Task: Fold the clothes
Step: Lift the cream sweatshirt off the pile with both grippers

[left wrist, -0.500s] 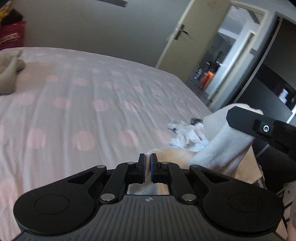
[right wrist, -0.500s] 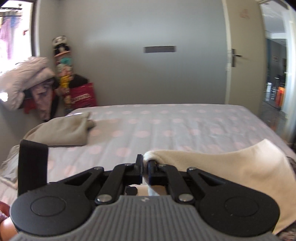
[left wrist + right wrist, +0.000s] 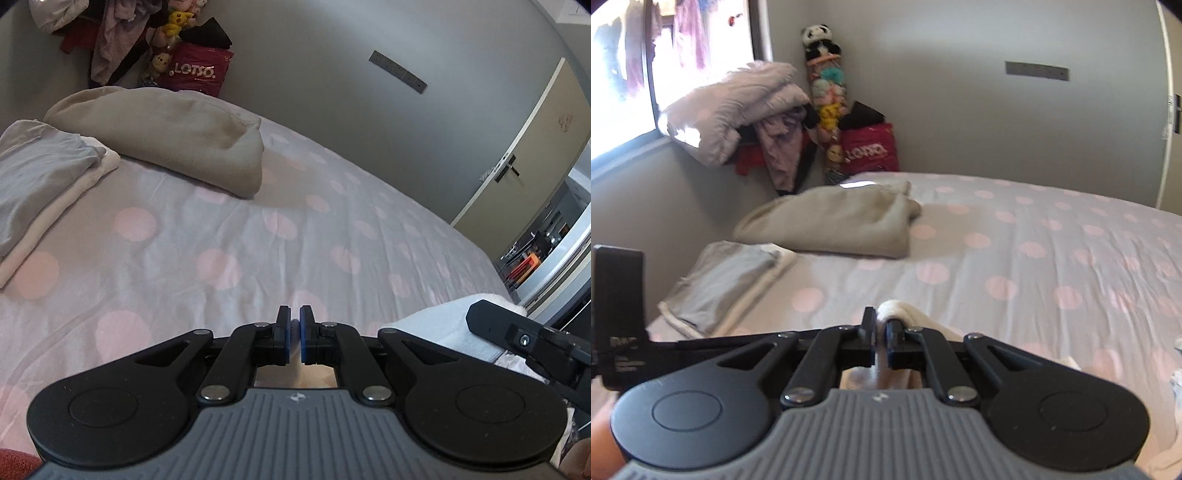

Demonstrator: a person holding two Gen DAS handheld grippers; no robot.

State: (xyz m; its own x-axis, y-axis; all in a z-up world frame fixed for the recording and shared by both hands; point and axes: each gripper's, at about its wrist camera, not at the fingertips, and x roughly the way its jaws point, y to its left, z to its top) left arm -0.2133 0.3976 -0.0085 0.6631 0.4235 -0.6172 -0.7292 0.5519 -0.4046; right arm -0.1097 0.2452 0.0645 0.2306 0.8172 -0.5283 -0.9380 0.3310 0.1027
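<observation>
a cream garment [image 3: 905, 314] is pinched in the shut jaws of both grippers, held above the bed [image 3: 1034, 258] for laying flat; folded stacks [image 3: 720, 284] are kept at ten o'clock.

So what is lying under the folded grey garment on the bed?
Under the folded grey garment a cream folded cloth shows along its edges, lying on the dotted bed sheet. How much the cream cloth extends beneath, or whether anything else lies there, is covered.

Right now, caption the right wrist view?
Right tool pinching a cream garment above the dotted bed.
</observation>
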